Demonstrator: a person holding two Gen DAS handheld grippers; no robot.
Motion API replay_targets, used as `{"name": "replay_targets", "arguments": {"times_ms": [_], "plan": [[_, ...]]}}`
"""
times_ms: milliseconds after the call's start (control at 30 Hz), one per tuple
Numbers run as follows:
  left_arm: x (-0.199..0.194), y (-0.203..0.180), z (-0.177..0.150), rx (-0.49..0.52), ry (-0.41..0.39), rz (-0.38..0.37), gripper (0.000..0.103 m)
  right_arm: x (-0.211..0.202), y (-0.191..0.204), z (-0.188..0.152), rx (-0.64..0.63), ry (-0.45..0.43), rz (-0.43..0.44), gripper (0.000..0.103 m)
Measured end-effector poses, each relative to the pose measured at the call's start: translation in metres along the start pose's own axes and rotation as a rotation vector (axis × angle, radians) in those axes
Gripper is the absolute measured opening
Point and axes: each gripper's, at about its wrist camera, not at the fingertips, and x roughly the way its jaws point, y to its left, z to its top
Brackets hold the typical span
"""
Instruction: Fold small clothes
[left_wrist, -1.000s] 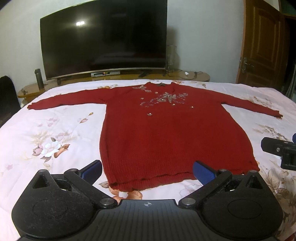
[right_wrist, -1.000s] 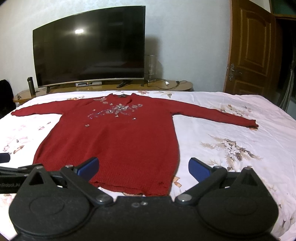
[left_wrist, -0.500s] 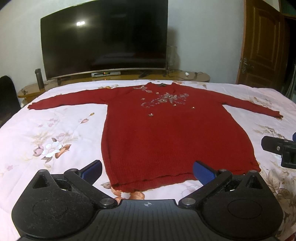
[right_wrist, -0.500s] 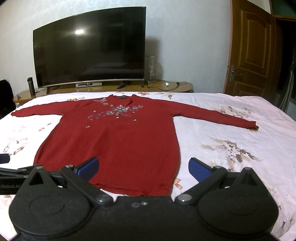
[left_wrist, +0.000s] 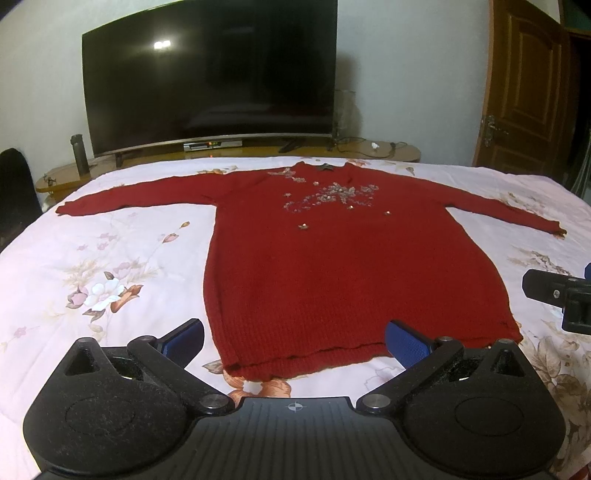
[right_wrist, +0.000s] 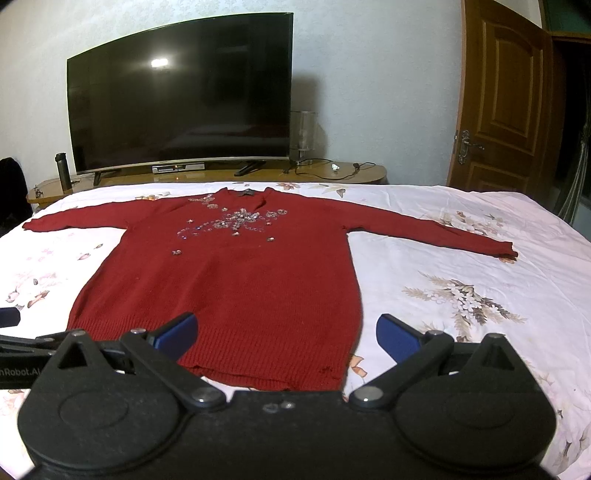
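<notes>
So: red sweater (left_wrist: 343, 266) lies flat, face up, on the floral bedsheet (left_wrist: 110, 266), sleeves spread to both sides, neckline at the far end toward the TV (left_wrist: 210, 81), hem nearest you. Beaded trim (left_wrist: 328, 195) sits across the chest. No fold made yet, by the look of it.

Left gripper (left_wrist: 293, 338) hangs just short of the hem, jaws wide apart, nothing between them; its blue pads (left_wrist: 404, 347) straddle the hem's left half. Right gripper (right_wrist: 286, 334) likewise spread and empty, over the hem's right corner.

My read: the first fold is in hand, sleeves or sides inward. To do it well:
- Pinch knit only. The sheet underneath is soft and will likely come up with the sweater if you bite deep.
- Take the left sleeve (left_wrist: 136, 195) and right sleeve (right_wrist: 432, 230) near the cuff and lay each across the body, keeping the shoulder line straight.
- Knit stretches; lift low and drag little, or the hem will skew.
- Keep the beading off any crease line; it probably will not lie flat there.
- Mind the two grippers; they sit near each other at the hem.
</notes>
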Motion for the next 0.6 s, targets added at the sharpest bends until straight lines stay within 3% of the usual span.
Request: {"name": "replay_targets", "arguments": {"times_ms": [600], "plan": [[0.0012,0.0014,-0.0017,-0.005,0.001,0.003,0.103,0.0025,0.0026,0.0014,0.0,0.001,0.005,0.102]]}}
